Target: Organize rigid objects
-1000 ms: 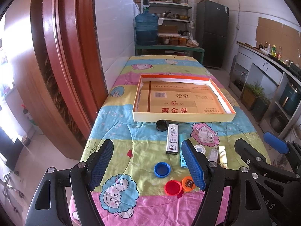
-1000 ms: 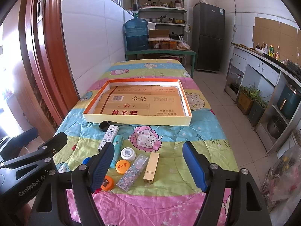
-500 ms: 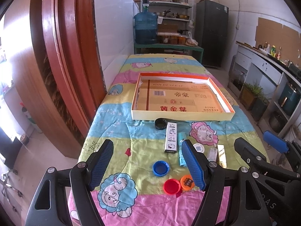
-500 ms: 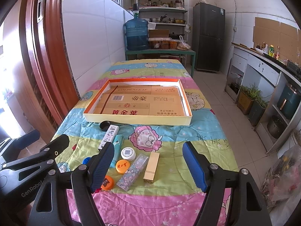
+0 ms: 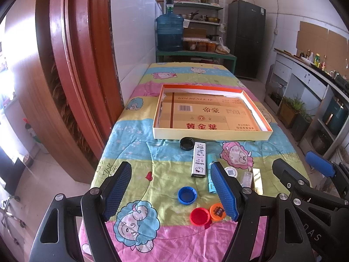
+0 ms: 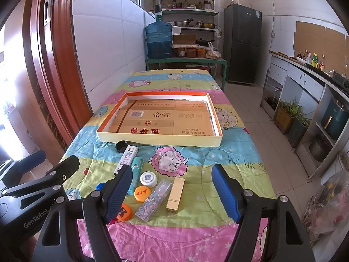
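Both my grippers, left (image 5: pixel 171 191) and right (image 6: pixel 172 191), spread and empty; gold box (image 6: pixel 175 195) lying just ahead between my right fingers, long axis pointing roughly away toward the tray (image 6: pixel 159 140), probably nearer my right hand.

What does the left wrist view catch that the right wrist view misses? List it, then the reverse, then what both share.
Only the left wrist view shows the red cap whole, and the blue cap unobstructed. Only the right wrist view shows the second orange cap and the glitter case in full. Both share the shallow box, black cap, white cap, gold box and open, empty tongs.
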Demonstrator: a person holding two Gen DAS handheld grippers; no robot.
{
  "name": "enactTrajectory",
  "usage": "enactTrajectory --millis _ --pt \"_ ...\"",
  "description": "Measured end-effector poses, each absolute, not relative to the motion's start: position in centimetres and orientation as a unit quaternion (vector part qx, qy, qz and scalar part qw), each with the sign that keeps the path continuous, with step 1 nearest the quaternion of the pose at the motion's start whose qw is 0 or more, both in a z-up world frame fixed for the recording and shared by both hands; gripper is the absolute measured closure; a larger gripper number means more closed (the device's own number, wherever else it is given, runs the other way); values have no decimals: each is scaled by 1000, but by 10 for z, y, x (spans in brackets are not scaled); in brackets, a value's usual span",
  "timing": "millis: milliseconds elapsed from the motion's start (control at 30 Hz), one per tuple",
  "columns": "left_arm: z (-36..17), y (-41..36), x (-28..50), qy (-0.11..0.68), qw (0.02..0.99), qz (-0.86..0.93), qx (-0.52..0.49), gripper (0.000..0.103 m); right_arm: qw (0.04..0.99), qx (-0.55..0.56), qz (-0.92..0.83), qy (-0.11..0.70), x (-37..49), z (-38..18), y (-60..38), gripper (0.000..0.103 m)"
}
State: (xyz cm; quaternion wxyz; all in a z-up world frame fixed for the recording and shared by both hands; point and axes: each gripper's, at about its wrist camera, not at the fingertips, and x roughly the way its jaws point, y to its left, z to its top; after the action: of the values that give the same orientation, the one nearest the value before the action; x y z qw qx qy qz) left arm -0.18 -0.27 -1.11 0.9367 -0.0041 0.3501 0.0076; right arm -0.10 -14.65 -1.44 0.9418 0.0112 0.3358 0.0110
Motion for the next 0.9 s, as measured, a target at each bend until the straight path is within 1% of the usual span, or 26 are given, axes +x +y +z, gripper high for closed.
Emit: enactTrajectory --millis 900 --pt "-18 1 1 360 933 10 -11 27 940 9 12 341 1 -20 -146 29"
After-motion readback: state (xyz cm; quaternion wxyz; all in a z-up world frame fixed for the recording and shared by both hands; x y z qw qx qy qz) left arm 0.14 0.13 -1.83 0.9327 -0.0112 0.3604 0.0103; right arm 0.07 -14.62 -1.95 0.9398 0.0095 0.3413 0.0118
